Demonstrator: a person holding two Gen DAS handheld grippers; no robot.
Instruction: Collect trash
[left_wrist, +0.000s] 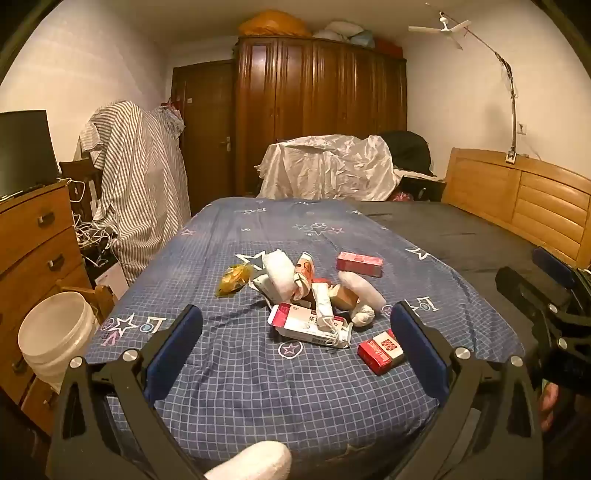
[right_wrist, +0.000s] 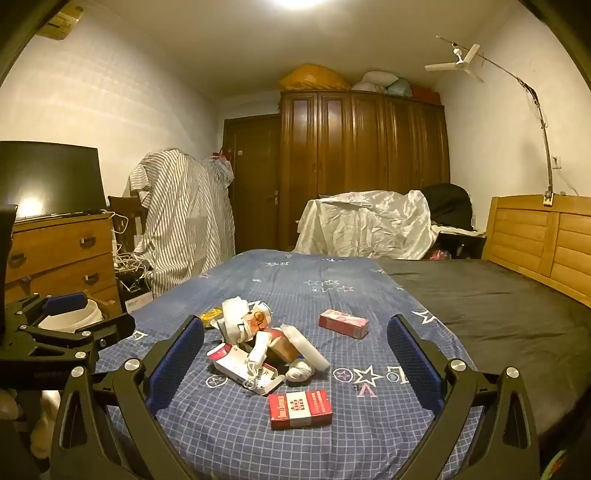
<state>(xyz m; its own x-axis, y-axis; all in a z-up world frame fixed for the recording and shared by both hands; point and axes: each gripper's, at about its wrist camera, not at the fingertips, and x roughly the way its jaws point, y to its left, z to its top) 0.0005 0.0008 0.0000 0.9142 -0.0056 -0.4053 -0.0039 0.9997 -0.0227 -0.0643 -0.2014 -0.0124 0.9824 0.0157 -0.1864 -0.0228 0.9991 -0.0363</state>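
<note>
Holding both tools above the bed (left_wrist: 240, 398), I look down on a soft blue sheet with a white grid and star prints, and a plain dark cover beyond it. The trash pile (left_wrist: 314, 299) lies mid-sheet: crumpled white plastic wraps, a flat white carton torn open, a small brown box, a yellow crinkled wrapper (left_wrist: 233, 278) at its left edge. A pink oblong box (left_wrist: 359, 263) lies apart behind the pile, and a red and white cigarette pack (left_wrist: 380, 350) lies flat, nearest to me. My left gripper (left_wrist: 295, 350) is spread to its widest and holds nothing; its blue ribbed pads touch nothing. My right gripper (right_wrist: 295, 362) is likewise spread wide and empty, framing the pile. A white plastic bucket (left_wrist: 55, 328) stands on the floor left of the bed, beside a wooden dresser (left_wrist: 33, 236). A rounded white thing pokes into the left view's bottom edge; I cannot tell what.
</note>
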